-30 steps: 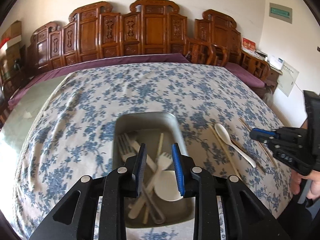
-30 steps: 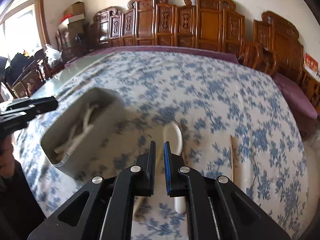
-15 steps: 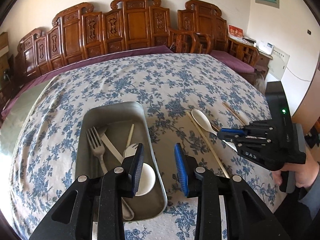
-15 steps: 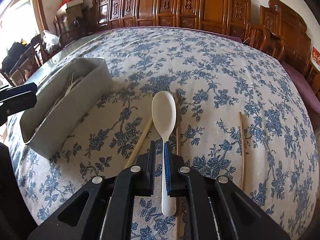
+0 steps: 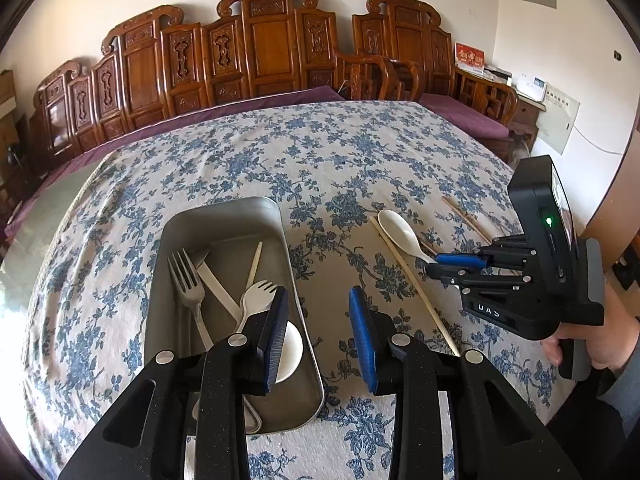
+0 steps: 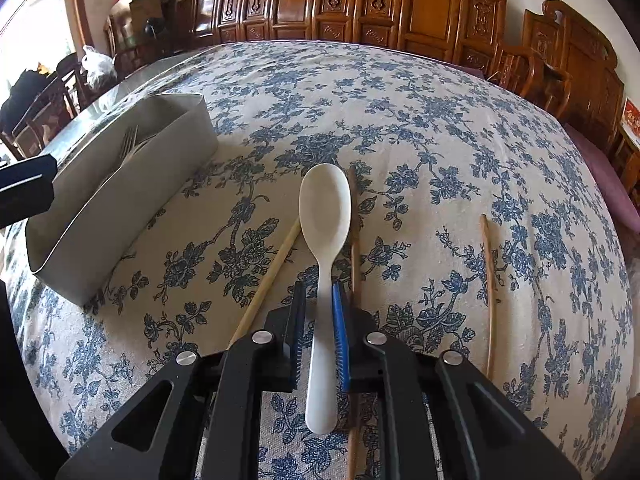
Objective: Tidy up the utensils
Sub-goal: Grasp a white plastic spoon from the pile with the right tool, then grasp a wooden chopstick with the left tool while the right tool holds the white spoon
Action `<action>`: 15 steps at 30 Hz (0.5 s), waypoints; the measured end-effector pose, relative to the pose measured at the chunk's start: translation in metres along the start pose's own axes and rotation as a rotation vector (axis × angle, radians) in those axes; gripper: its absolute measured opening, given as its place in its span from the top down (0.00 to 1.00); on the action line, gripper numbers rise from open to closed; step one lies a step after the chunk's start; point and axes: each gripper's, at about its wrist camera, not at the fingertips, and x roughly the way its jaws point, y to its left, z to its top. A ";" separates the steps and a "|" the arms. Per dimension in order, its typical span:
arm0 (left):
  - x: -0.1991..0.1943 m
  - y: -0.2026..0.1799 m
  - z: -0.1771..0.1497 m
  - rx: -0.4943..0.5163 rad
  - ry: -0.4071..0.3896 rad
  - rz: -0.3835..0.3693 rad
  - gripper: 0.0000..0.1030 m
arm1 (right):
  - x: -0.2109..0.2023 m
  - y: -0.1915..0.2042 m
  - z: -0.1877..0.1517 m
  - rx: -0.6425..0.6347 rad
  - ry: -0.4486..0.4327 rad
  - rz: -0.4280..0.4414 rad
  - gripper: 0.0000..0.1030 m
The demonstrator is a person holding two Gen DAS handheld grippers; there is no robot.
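Forks and a spork lie in the metal tray at the left, along with a white spoon bowl partly hidden behind the left gripper, whose fingers stand well apart above the tray's right rim and hold nothing. Right of the tray, a pale chopstick lies on the cloth beside the white spoon. The right gripper has its fingers on either side of the spoon's handle, close to it, with narrow gaps showing; the spoon rests flat on the desk. Two more chopsticks lie further right. A blue-flowered cloth covers the desk, and carved wooden chairs line the wall behind.
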 end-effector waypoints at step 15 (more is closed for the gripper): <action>0.008 -0.027 -0.002 0.024 0.055 -0.009 0.72 | -0.036 -0.022 0.002 0.083 -0.099 0.064 0.91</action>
